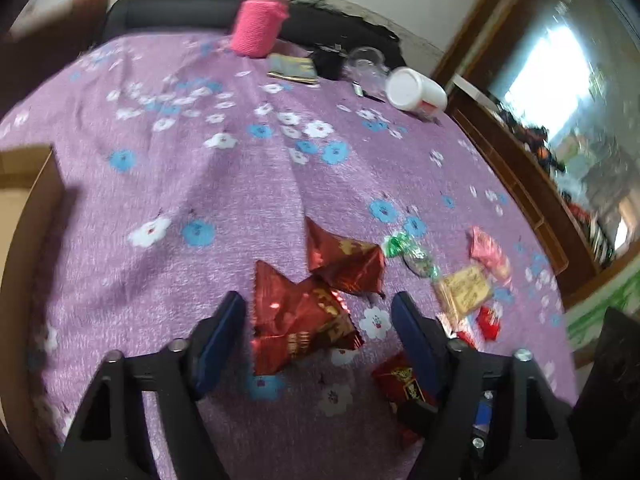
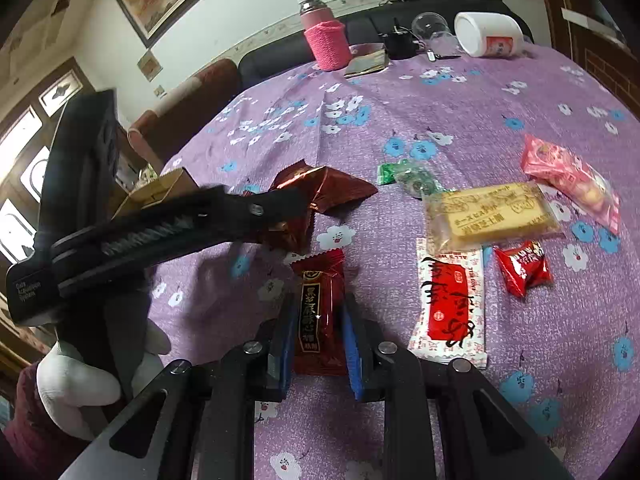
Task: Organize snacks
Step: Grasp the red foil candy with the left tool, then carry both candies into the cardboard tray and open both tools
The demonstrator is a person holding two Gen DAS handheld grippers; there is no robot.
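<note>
bench [image 2: 460, 120], purple floral cloth. left tongs [image 1: 316, 320]: spread apart, straddling a crumpled red foil packet [image 1: 296, 324]. right tongs [image 2: 316, 332]: clamped on a dark red snack bar [image 2: 318, 312] at the near edge. yellow biscuit pack [image 2: 488, 216], right of centre. small red candy [image 2: 522, 266], just below it.

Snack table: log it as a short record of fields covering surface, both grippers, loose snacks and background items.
surface: purple floral tablecloth
left gripper: open, jaws either side of a crinkled red foil packet
right gripper: closed on a dark red snack bar
loose snacks: yellow biscuit pack, pink packet, green candy, white-and-red sachet
background: pink-sleeved flask, tipped white jar
</note>
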